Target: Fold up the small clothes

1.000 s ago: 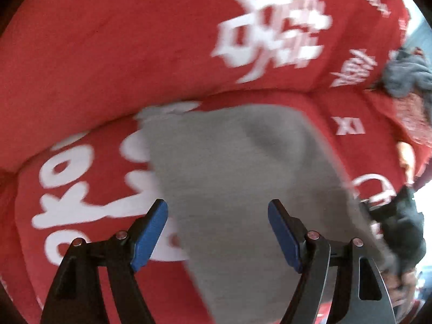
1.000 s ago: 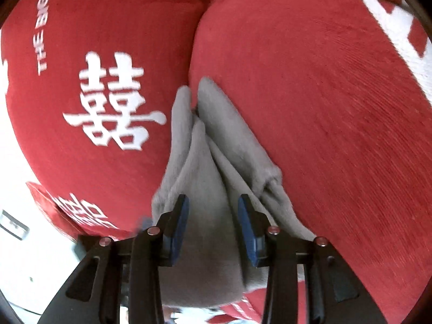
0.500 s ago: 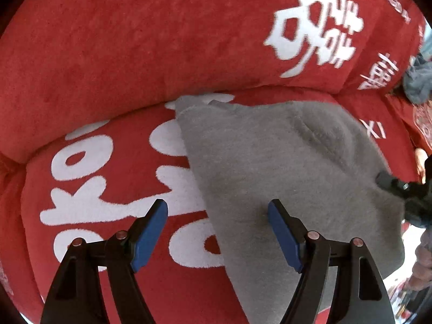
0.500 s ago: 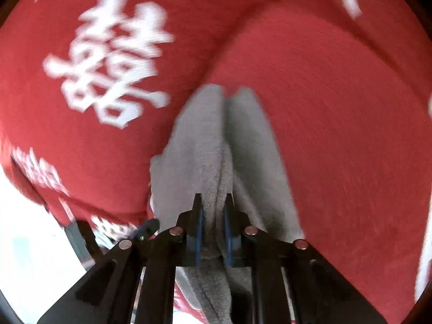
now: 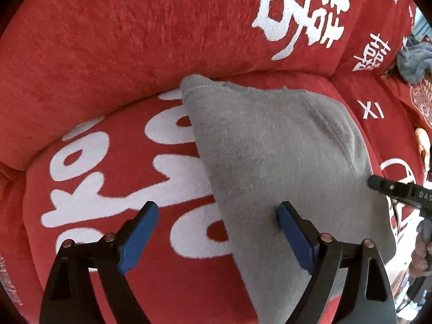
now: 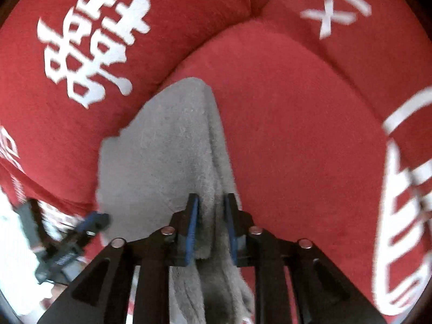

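A grey knit garment [image 5: 272, 151] lies folded on a red sofa seat. My left gripper [image 5: 217, 217] is open and hovers over the garment's left edge, holding nothing. My right gripper [image 6: 212, 202] is shut on the bunched near edge of the grey garment [image 6: 162, 156]. The right gripper also shows in the left wrist view [image 5: 394, 189], at the garment's right edge. The left gripper shows blurred in the right wrist view [image 6: 94, 221], at the lower left.
The red sofa [image 5: 135, 40] has white printed characters on its back cushion and seat. Another grey cloth [image 5: 413, 59] lies far right on the sofa. The seat cushion [image 6: 297, 121] stretches to the right of the garment.
My right gripper closed on the garment's edge and drew it flatter across the seat. My left gripper stayed open while its view shifted left along the garment.
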The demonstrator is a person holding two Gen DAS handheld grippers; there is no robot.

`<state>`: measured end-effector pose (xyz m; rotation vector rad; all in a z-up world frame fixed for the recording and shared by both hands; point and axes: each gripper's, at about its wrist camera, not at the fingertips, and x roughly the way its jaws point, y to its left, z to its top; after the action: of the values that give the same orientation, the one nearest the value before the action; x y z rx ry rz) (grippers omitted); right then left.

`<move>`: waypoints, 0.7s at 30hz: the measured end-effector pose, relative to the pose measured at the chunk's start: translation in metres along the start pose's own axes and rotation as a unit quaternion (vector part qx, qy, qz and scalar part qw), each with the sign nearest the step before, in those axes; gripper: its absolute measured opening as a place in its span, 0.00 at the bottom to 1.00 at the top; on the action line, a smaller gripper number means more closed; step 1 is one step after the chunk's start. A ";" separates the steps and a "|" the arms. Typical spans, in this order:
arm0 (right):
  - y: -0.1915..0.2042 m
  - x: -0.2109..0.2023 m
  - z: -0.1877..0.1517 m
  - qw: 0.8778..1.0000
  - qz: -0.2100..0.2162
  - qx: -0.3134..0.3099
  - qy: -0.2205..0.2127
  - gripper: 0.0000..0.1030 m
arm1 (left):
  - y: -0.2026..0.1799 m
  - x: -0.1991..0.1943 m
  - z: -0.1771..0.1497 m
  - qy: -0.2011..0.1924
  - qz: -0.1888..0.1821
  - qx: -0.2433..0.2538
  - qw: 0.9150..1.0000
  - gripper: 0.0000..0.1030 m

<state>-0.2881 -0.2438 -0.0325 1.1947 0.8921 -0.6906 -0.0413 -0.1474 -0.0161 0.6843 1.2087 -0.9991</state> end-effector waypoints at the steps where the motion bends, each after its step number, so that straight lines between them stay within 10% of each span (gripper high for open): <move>1: 0.003 -0.007 -0.001 1.000 -0.009 -0.005 0.000 0.24 | 0.000 -0.004 -0.002 0.002 -0.001 0.001 1.000 0.88; 9: 0.031 -0.054 -0.040 0.998 0.027 -0.053 -0.005 0.12 | -0.040 -0.018 -0.038 0.029 -0.060 0.054 0.996 0.88; 21: 0.002 -0.019 -0.082 0.988 -0.091 -0.111 0.052 0.03 | -0.036 0.020 -0.089 0.102 -0.054 0.010 0.993 0.79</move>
<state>-0.3129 -0.1642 -0.0249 0.9645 1.1453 -0.6601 -0.1109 -0.0910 -0.0546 0.7577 1.4288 -1.0512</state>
